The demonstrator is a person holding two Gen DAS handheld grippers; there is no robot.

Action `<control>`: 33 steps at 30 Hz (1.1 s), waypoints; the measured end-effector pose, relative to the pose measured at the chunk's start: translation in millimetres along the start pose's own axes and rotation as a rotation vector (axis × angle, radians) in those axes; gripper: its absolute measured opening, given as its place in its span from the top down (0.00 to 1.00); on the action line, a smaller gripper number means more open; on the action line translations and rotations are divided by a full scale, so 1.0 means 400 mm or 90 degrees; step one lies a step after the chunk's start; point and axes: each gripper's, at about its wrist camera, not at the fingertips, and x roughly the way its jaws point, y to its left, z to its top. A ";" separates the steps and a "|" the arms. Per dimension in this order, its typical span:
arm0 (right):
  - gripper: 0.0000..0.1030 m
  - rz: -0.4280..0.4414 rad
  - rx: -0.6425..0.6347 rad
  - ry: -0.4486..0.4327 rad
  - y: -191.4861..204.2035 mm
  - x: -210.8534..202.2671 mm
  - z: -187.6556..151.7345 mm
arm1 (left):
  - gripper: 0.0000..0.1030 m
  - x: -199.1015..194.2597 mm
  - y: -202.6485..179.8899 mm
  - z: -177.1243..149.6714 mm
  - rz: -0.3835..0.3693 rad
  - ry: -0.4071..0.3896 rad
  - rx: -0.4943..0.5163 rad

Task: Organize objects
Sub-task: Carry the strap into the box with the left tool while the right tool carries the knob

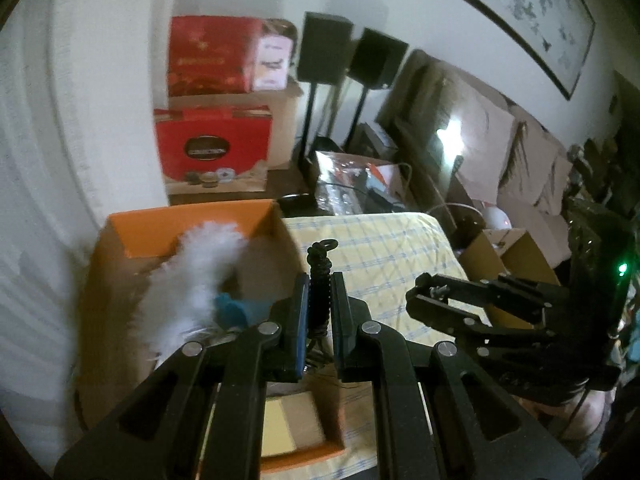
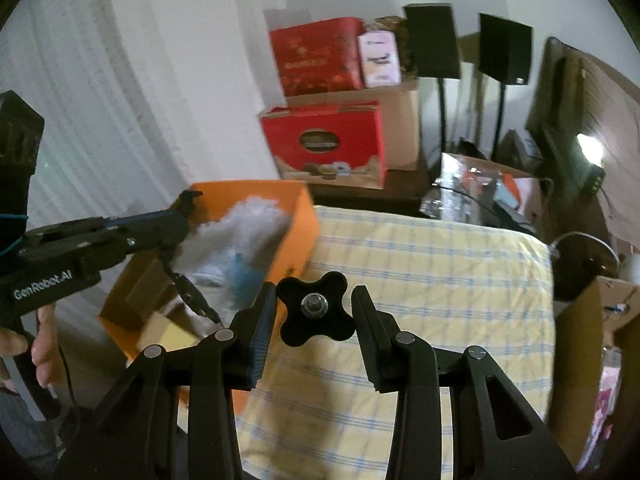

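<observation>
My left gripper (image 1: 320, 300) is shut on a black braided cord (image 1: 321, 280) with a metal ring at its tip, held above the near edge of the orange box (image 1: 192, 216); the cord's clip end dangles below it in the right wrist view (image 2: 192, 292). The box holds a white feather toy (image 1: 192, 280), a blue item (image 1: 230, 308) and a yellow pad (image 1: 296, 420). My right gripper (image 2: 316, 312) is shut on a black four-lobed knob (image 2: 316, 308) with a metal bolt in its middle, held above the yellow checked cloth (image 2: 440, 280), right of the box (image 2: 296, 216).
Red gift boxes (image 2: 324, 140) and cardboard boxes stack against the far wall. Two black speakers on stands (image 2: 432, 40) stand beyond the table. A clear case (image 2: 472, 192) sits past the table's far edge. An open cardboard box (image 2: 592, 320) is at the right.
</observation>
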 end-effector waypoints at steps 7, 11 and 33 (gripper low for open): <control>0.62 0.027 -0.040 0.016 0.107 0.046 0.007 | 0.91 -0.048 0.106 -0.036 0.044 0.001 -0.023; 0.62 0.045 -0.058 0.028 0.163 0.082 0.008 | 0.91 -0.050 0.146 -0.057 0.067 0.009 -0.028; 0.62 0.118 -0.119 0.106 0.374 0.273 -0.041 | 0.88 -0.008 0.300 -0.171 0.142 0.082 -0.068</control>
